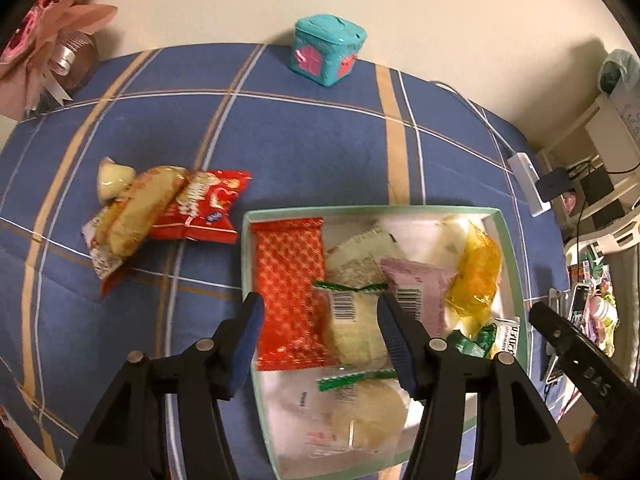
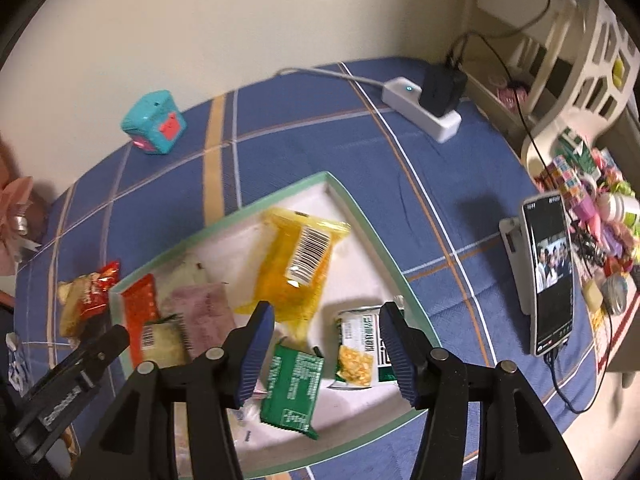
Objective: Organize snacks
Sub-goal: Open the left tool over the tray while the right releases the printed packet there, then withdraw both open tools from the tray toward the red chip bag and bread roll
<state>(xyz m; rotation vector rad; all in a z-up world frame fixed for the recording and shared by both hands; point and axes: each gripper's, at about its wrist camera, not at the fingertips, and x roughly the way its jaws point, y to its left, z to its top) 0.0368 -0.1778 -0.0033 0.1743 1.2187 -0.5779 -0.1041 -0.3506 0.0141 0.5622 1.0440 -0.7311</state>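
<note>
In the left wrist view, the left gripper (image 1: 318, 336) is hovering over the near-left part of the shallow green-rimmed box (image 1: 516, 264), its blue pads spread and pinching nothing, with the red patterned packet (image 1: 290, 280) and a pale barcoded packet (image 1: 352, 316) lying in the box beneath the gap. Three snacks are waiting outside on the blue plaid cloth (image 1: 312, 140), just off the box's left edge: a red crinkly bag (image 1: 204, 208), a long pale wrapped bar (image 1: 140, 208) overlapping it, and a small cream piece (image 1: 114, 178) at the far end. These look light, with soft, slippery film, so a pinch across the flat middle or a crimped end seam would probably hold best, and the bar may crush under hard pressure. In the right wrist view, the right gripper (image 2: 326, 346) is likewise hanging open and empty over the box's near-right corner, above a green foil packet (image 2: 294, 388) and a white corn-printed pouch (image 2: 362, 350). The translucent yellow bag (image 2: 296, 272) is lying mid-box; it seems floppy and could slip out of a light pinch. A phone (image 2: 550, 276) is propped near the cloth's right edge.
</note>
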